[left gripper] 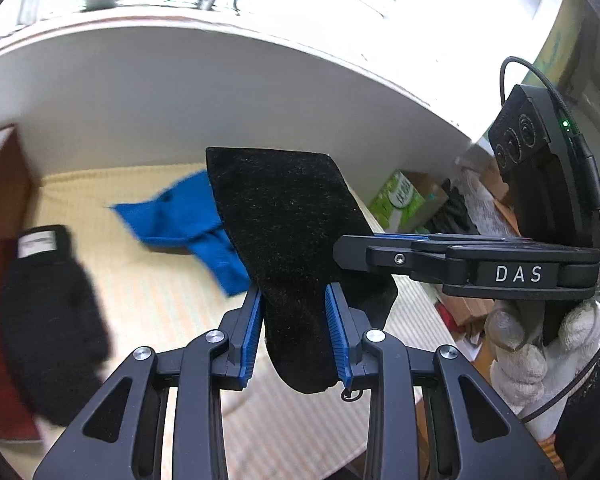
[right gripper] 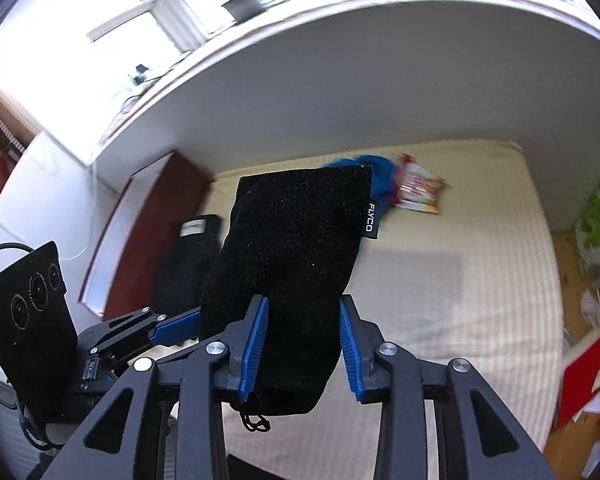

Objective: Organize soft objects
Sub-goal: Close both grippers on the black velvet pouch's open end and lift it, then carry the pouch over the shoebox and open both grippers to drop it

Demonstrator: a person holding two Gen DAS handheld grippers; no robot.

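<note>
Left wrist view: the left gripper (left gripper: 296, 330) has its fingers closed on the lower end of a black pouch (left gripper: 288, 232). The pouch is held in the air above the bed (left gripper: 148, 280); its long axis runs up and away from the camera, leaning a little to the left. The right gripper (left gripper: 346, 254) comes from the right — its fingers touch the pouch side. A blue cloth (left gripper: 180, 210) and a black glove (left gripper: 52, 320) lie on the bed.

Right wrist view: the right gripper (right gripper: 304, 344) has its fingers closed on the pouch (right gripper: 296, 248) near its drawstring end; the closed end points up and away. The left gripper (right gripper: 172, 330) enters from the left — whether it grips I cannot tell here.
</note>
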